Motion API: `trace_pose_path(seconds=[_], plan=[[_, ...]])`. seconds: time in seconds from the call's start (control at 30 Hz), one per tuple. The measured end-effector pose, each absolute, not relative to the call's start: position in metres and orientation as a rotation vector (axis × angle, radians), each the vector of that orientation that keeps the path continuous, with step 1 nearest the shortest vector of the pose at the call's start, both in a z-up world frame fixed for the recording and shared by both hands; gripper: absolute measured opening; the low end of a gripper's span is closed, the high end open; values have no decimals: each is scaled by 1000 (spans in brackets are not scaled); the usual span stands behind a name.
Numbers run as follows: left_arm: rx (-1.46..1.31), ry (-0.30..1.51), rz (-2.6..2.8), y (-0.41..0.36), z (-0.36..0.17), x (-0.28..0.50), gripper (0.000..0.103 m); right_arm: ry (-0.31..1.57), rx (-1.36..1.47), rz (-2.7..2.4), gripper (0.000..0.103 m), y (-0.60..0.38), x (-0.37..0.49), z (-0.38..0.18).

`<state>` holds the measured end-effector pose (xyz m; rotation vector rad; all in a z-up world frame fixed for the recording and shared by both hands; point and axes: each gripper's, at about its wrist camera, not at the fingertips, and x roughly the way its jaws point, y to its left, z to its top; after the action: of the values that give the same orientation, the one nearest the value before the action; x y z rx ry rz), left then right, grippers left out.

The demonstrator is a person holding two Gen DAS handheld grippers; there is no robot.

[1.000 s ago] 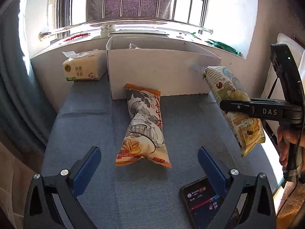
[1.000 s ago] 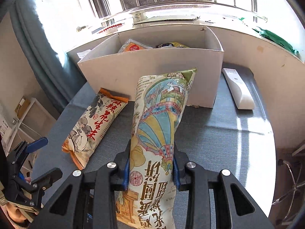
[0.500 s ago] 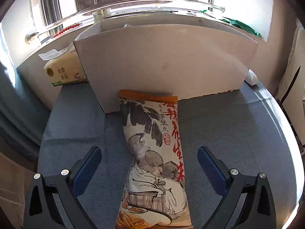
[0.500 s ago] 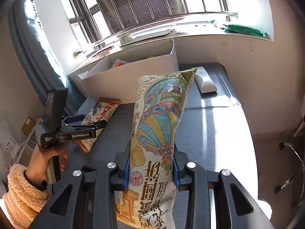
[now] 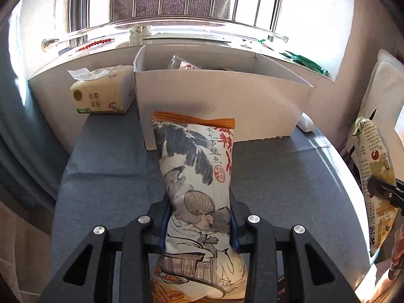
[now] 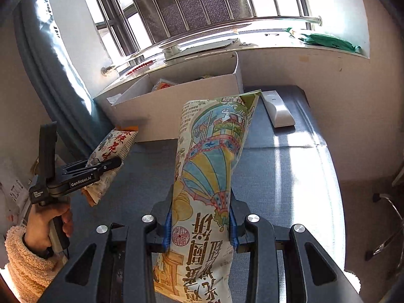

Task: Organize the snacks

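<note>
My left gripper (image 5: 199, 224) is shut on the orange-topped ink-painting snack bag (image 5: 197, 176) and holds it lifted above the blue-grey table (image 5: 106, 171), pointing at the white cardboard box (image 5: 217, 106). My right gripper (image 6: 200, 224) is shut on the balloon-print snack bag (image 6: 212, 156), held up over the table's right part. The box (image 6: 176, 101) holds several snack packs (image 6: 164, 85). The left gripper (image 6: 111, 164) with its bag (image 6: 113, 146) shows in the right wrist view. The balloon-print bag (image 5: 373, 166) shows at the right edge of the left wrist view.
A tissue pack (image 5: 101, 93) stands left of the box. A white remote-like device (image 6: 276, 108) lies right of the box. A window sill (image 5: 192, 43) with railing runs behind the box. A blue curtain (image 6: 63, 80) hangs at left.
My left gripper moved in over the ink-painting bag, shut on it and lifted it. My right gripper pulled back to the right with the balloon-print bag.
</note>
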<state>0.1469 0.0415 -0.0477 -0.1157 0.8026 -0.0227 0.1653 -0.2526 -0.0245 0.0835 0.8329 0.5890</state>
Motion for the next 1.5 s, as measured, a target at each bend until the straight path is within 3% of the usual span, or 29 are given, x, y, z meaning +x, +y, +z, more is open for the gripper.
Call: trace_pose_path(seconds=[0.2,0.4,0.7,0.8,0.87,0.9,0.93,1.2,1.5], plan=[[-176,668,-84,56,23,151,40,783,71,645,37,-229,213,13],[-209,605,-141,65,71,226,39,776,70,689,37,-183,297,51],[-216,710,-98,75,51,346,40,852,-25,610,37,-132,410,52],[-225,764,-77,79,34,362,48,867,-47,588,37,-128,424,40],[-227,774,-83,80,26,362,90,882,-58,577,46,-126,429,32],[-214,769,-66,80,24,359,102,891,-59,573,75,-126,430,28],[-198,764,-58,79,23,355,103,899,-59,562,103,-128,431,26],[-110,694,0,70,38,316,103,777,-51,551,103,-136,395,49],[-25,493,160,55,77,216,103,509,-247,486,103,-139,272,82]])
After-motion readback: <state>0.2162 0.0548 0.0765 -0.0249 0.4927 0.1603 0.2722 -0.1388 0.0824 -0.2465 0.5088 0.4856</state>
